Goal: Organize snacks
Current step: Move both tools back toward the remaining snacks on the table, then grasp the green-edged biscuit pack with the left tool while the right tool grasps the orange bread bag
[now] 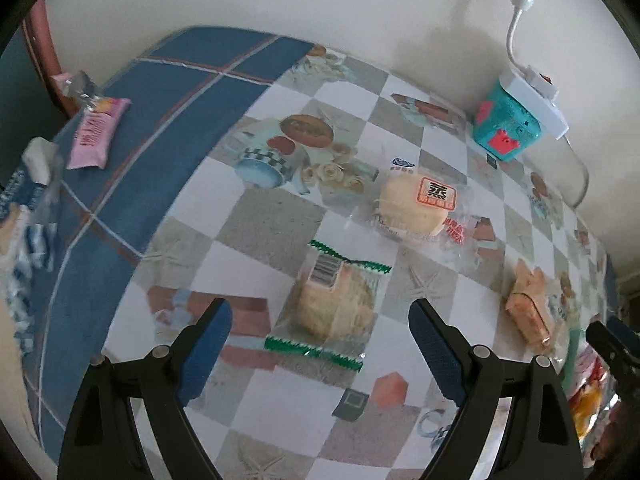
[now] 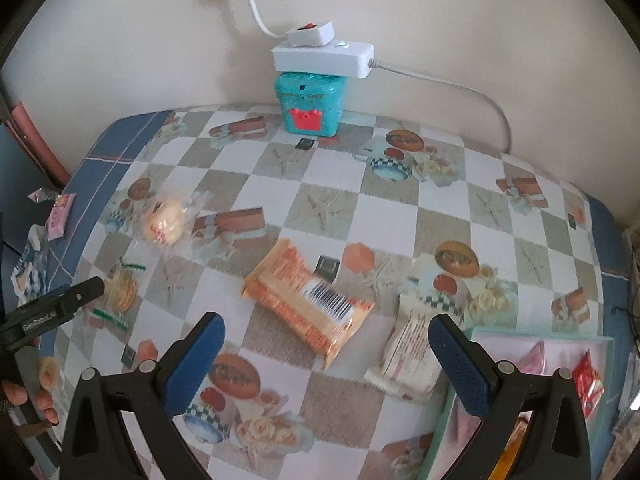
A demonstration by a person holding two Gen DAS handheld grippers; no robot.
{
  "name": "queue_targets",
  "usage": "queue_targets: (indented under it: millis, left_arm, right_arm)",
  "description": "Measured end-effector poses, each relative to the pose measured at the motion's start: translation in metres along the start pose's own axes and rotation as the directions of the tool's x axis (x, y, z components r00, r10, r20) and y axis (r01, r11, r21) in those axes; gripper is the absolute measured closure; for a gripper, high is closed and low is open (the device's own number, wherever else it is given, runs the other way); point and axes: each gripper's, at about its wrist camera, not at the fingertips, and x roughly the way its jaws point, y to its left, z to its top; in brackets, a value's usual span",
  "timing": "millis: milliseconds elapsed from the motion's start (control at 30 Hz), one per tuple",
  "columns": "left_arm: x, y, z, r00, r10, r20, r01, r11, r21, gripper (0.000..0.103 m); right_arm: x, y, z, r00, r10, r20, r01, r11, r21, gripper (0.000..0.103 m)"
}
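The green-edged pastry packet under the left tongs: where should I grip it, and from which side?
Grip the green-edged pastry packet across its plump middle, coming straight down from above. It lies flat on the tablecloth, crimped ends near and far, and the open left tongs already straddle its long sides.

The snack box (image 2: 532, 408) runs off the lower right edge behind the right tongs (image 2: 326, 354); its packets are blurred, print unreadable.

two clear-wrapped cakes: green-edged (image 1: 336, 304), red-label (image 1: 416, 210). one orange packet (image 2: 308, 304). one white packet (image 2: 412, 344). one pink packet (image 1: 96, 136). one teal box (image 2: 310, 106). one power strip (image 2: 322, 58).
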Motion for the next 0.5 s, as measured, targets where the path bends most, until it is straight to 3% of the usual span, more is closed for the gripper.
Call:
queue_targets:
  millis: [233, 500]
  left_arm:
    - [0.018, -0.001, 0.008, 0.999, 0.006, -0.042, -0.004, 0.999, 0.045, 0.013]
    - [0.033, -0.014, 0.013, 0.998, 0.031, -0.058, -0.026, 0.995, 0.094, 0.013]
  right_arm:
    - [0.014, -0.019, 0.021, 1.000, 0.004, -0.031, -0.004, 1.000, -0.001, 0.000]
    - [0.055, 0.022, 0.017, 0.994, -0.002, -0.108, -0.014, 0.989, -0.148, 0.000]
